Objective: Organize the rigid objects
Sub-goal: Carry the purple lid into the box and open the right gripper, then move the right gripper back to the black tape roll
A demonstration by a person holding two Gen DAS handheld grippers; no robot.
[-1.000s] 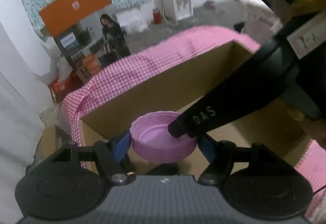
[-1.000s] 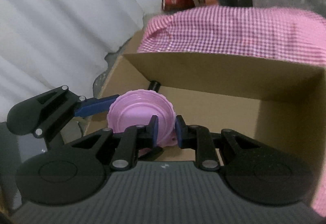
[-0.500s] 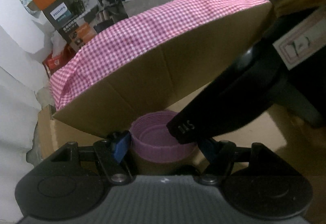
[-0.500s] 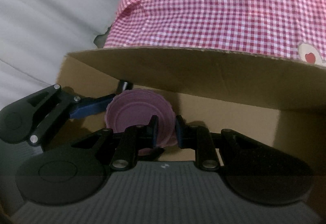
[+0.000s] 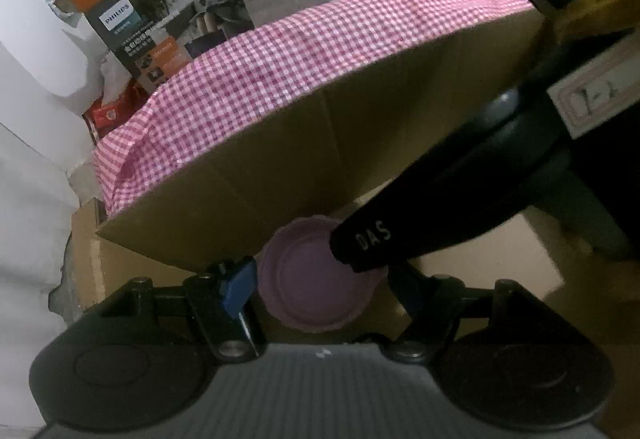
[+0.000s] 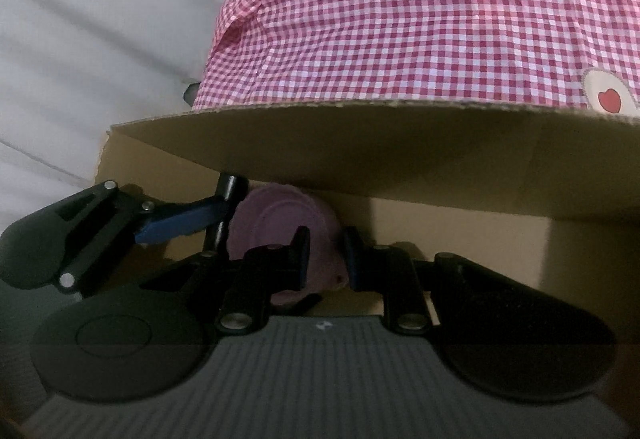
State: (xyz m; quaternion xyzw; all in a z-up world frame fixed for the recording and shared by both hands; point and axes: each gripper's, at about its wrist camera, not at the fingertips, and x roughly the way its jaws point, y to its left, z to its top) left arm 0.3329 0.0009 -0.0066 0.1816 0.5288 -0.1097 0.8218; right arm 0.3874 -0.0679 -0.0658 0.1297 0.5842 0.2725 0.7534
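Both hand-held grippers grasp lid [image 5: 316, 279] | purple, round, scalloped rim | inside cardboard box [image 5: 360, 127]

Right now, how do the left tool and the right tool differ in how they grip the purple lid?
The left tool stands wide, with its fingers on opposite sides of the purple lid. The right tool leaves only a narrow gap and pinches one edge of it. The left tool comes from the lid's side, while the right tool's finger reaches across its face. Both are shut on the same lid, low inside the cardboard box.
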